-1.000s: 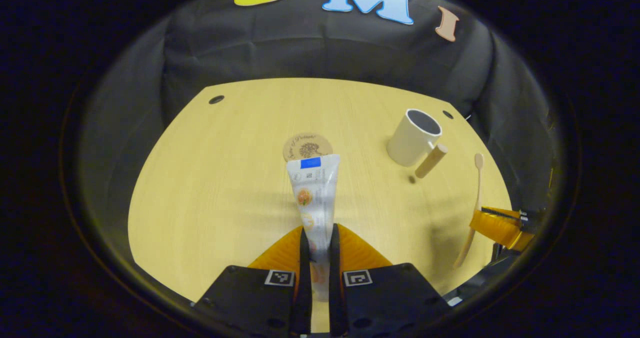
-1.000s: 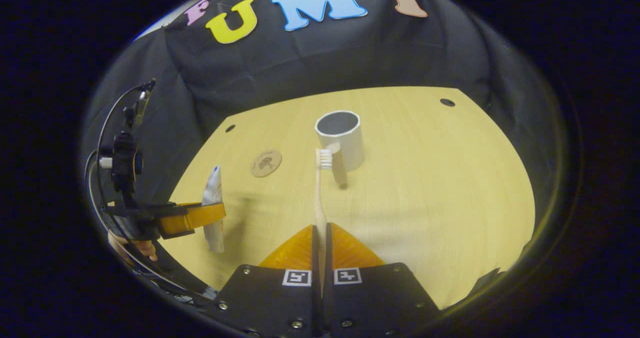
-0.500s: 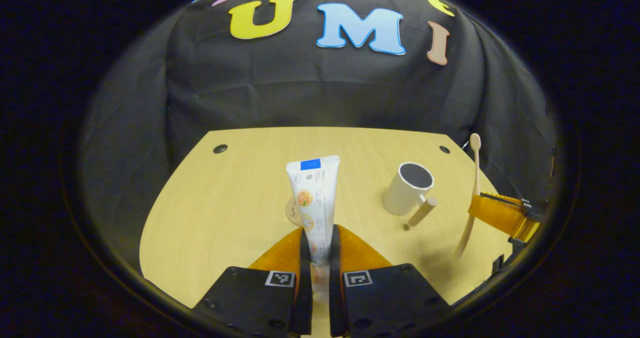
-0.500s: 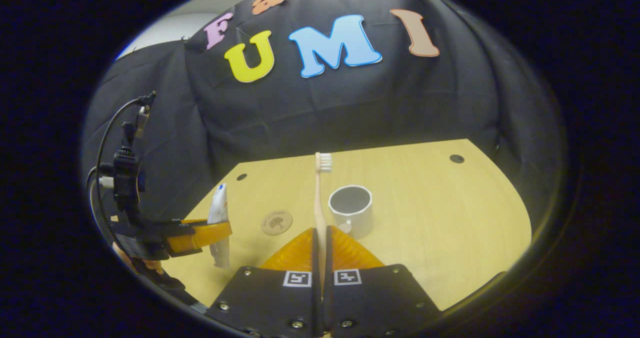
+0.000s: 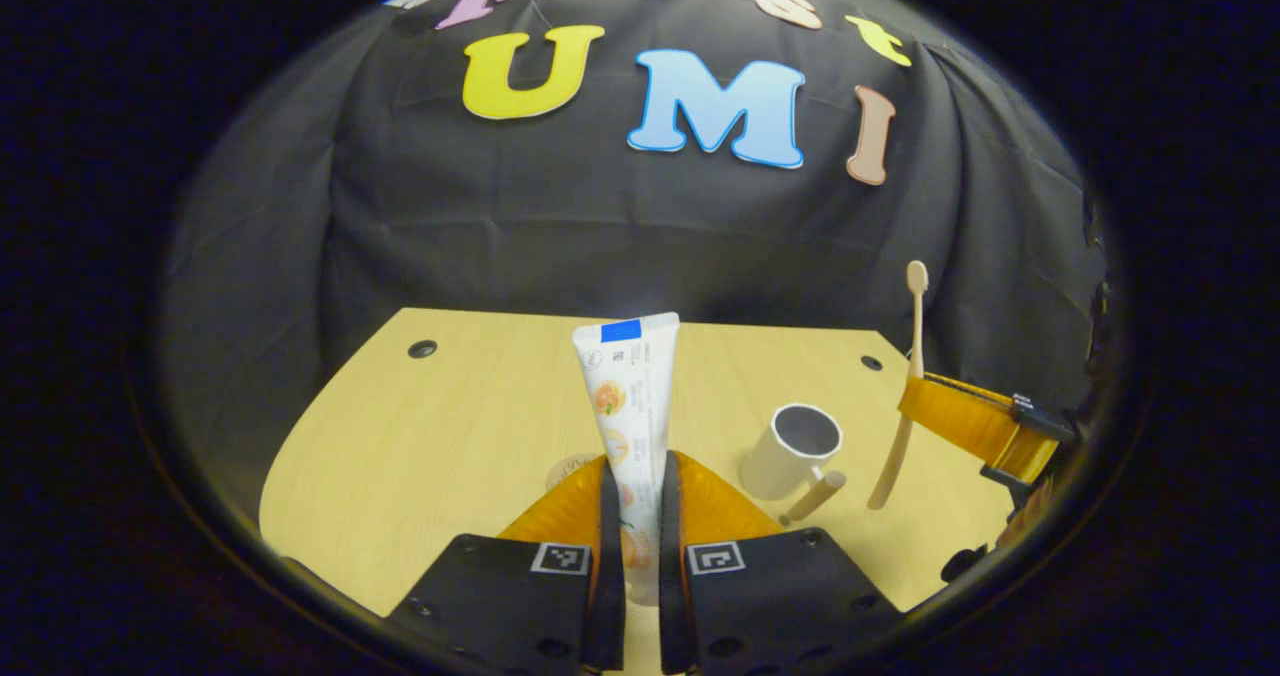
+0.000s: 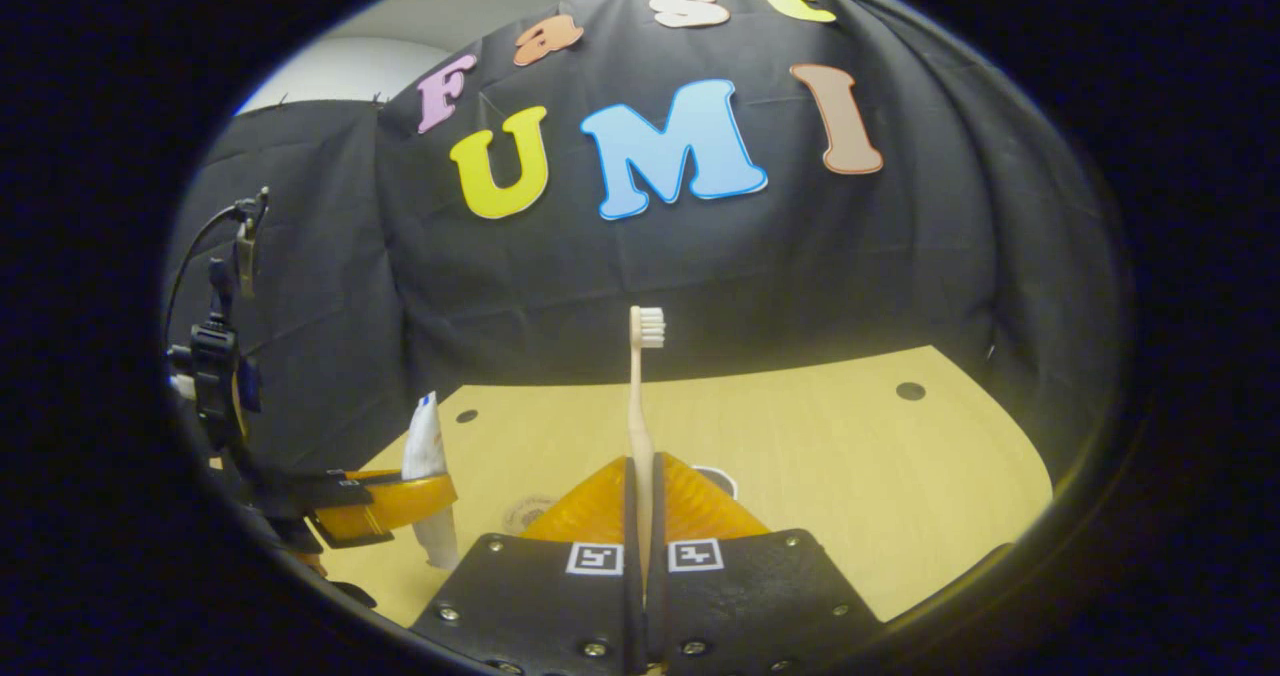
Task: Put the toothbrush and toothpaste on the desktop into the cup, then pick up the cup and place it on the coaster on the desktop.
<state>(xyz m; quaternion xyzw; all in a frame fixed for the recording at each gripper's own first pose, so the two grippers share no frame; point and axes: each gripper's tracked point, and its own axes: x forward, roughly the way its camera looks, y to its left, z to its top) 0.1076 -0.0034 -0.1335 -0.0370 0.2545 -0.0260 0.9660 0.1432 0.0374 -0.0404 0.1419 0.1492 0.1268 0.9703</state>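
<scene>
- your left gripper (image 5: pixel 640 516) is clamped tight on the toothpaste (image 5: pixel 628 396), both fingers pressing low on the tube with the crimped end sticking up; it's lifted clear of the desktop (image 5: pixel 450 426)
- your right gripper (image 6: pixel 641 516) is pinched on the toothbrush (image 6: pixel 640 396) handle, fingers nearly touching, bristles up top; from the left gripper view you can see it hanging just right of the cup (image 5: pixel 790 451)
- the cup sits upright, open and empty, handle toward you; the coaster (image 5: pixel 565 473) is mostly tucked behind your left fingers
- what I'd watch: both items are held with a long bit sticking up, so if you come down crooked the bottom end can clip the rim and tip the cup; that looks like a light mug
- also the tube is soft; squeeze lower and it may fold or slip sideways
- going in with both at once risks the grippers bumping over the cup; do one, then the other
</scene>
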